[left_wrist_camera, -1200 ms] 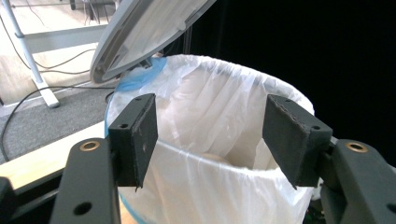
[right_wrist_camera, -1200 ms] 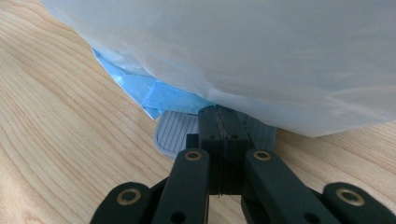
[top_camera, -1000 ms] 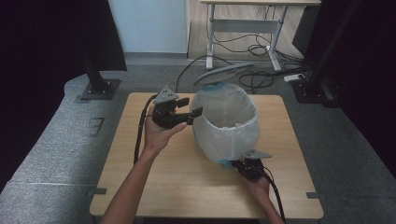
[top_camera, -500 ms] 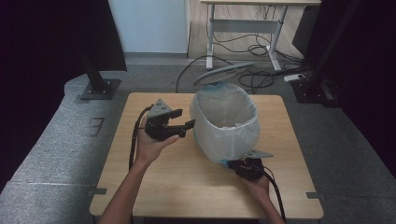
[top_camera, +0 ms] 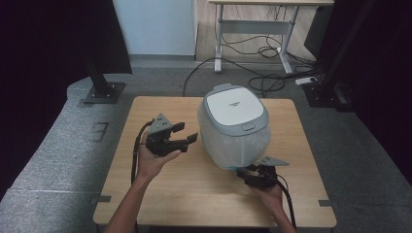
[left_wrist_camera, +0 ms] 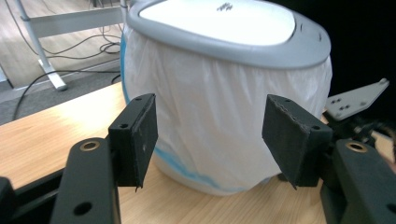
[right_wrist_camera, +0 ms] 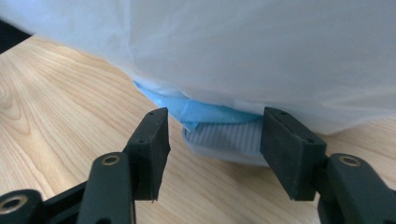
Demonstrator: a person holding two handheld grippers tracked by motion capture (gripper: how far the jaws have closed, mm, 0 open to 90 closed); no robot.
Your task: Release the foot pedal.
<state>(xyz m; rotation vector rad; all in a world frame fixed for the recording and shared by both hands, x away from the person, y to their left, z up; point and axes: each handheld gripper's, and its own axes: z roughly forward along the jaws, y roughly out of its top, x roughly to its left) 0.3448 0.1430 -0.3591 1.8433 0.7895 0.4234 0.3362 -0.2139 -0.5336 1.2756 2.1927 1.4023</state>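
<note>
Bin base half-hidden by bag | right tongs just opened, empty

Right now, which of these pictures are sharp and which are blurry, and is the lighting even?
High view: the table is evenly lit, soft shadows, dark curtains at the sides. Left gripper view: the bin is fairly sharp, the near fingers slightly soft, the lid's white top washed out. Right gripper view: the white bag is too close and blurred; the wood grain is clear.
</note>
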